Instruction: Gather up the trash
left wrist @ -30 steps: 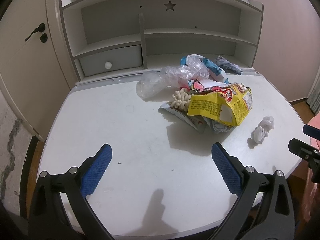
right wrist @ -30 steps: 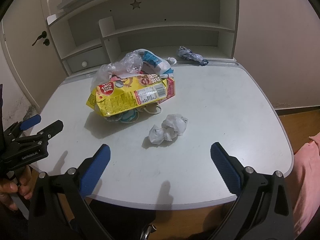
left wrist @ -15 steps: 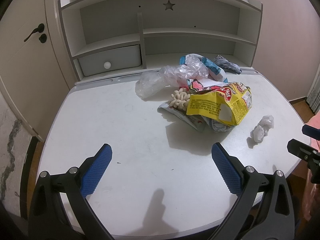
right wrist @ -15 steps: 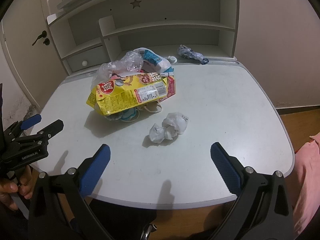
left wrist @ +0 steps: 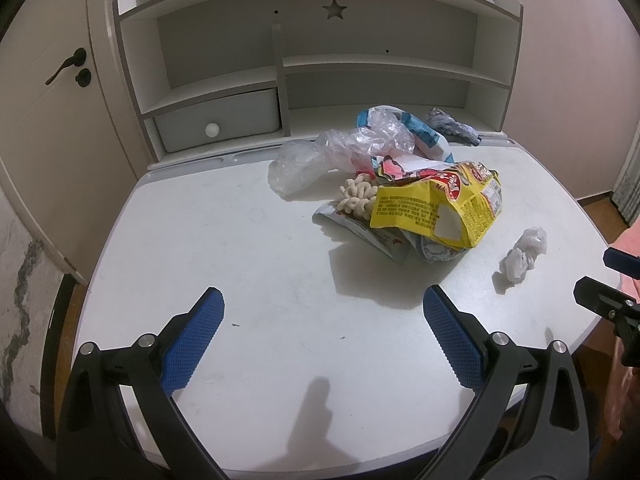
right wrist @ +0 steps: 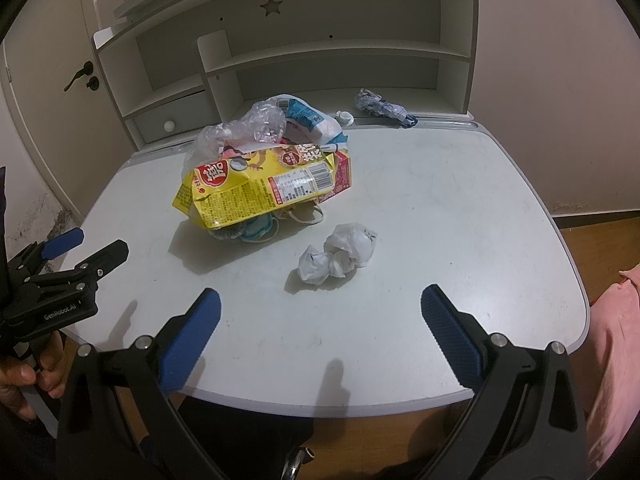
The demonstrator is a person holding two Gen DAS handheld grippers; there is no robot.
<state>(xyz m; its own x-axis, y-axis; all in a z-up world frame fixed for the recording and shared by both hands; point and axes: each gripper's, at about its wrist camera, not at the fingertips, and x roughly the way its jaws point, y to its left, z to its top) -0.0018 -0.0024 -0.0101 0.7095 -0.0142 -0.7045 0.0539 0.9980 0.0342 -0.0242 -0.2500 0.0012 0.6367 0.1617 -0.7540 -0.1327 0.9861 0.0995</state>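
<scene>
Lying mid-desk, the yellow snack bag (right wrist: 256, 188) tops a heap with clear plastic (left wrist: 340, 152) behind; a crumpled tissue (right wrist: 340, 254) sits apart, nearer and rightward. The white desk (right wrist: 460, 220) is bare along its near edge and right side. Left gripper (left wrist: 322, 336) and right gripper (right wrist: 320, 328) hover there, jaws spread, empty.
</scene>
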